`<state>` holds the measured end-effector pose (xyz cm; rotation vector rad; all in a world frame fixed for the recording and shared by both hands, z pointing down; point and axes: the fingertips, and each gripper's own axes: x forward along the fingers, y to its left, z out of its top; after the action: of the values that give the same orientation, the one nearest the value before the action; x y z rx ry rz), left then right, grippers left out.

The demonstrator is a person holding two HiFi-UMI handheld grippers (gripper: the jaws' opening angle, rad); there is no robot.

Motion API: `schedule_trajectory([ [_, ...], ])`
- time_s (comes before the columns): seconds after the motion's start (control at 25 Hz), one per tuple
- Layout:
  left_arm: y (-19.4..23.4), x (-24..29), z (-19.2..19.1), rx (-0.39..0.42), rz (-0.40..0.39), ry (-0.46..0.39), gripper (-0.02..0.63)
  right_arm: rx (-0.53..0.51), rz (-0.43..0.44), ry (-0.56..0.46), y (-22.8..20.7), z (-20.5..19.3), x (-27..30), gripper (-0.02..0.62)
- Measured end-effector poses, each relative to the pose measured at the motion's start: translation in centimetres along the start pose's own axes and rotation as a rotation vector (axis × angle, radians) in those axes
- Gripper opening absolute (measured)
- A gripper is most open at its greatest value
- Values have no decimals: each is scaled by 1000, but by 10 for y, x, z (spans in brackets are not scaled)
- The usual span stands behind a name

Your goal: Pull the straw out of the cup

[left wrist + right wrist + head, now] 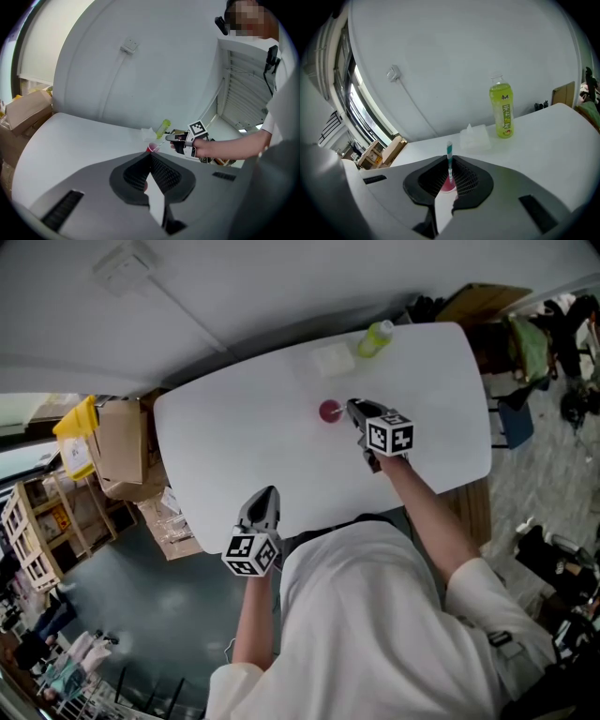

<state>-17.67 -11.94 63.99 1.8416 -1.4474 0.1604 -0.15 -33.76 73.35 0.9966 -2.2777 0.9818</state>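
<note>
A small pink cup (329,412) stands near the middle of the white table (234,446). In the right gripper view a teal-and-white striped straw (449,159) rises upright from the cup (449,185). My right gripper (354,407) is at the cup's right side, and its pads are shut on the straw (450,176). The left gripper (265,495) hovers at the table's near edge, well away from the cup, with its jaws together and nothing in them. In the left gripper view the cup (153,148) and the right gripper (169,138) show just beyond the left gripper's tips (150,157).
A green drink bottle (376,337) and a clear plastic pack (333,359) stand at the table's far edge, behind the cup. Cardboard boxes (117,442) sit on the floor left of the table. A white wall runs along the far side.
</note>
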Motion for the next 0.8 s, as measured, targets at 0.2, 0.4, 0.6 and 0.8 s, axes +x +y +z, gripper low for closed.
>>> schedule_trajectory([
  [0.2,2,-4,-3,3,-30,-3,2,-16,4,-44,13,9,-16,49],
  [0.4,10,-8,-10,13,-63,3,2,-47,8,-105,26,16,-37,49],
  [0.6,18,-10,-20,51,-104,35,2,-89,9,-162,44,23,-70,49],
  [0.8,20,-13,-15,86,-103,25,2,-154,34,-215,70,29,-110,50],
])
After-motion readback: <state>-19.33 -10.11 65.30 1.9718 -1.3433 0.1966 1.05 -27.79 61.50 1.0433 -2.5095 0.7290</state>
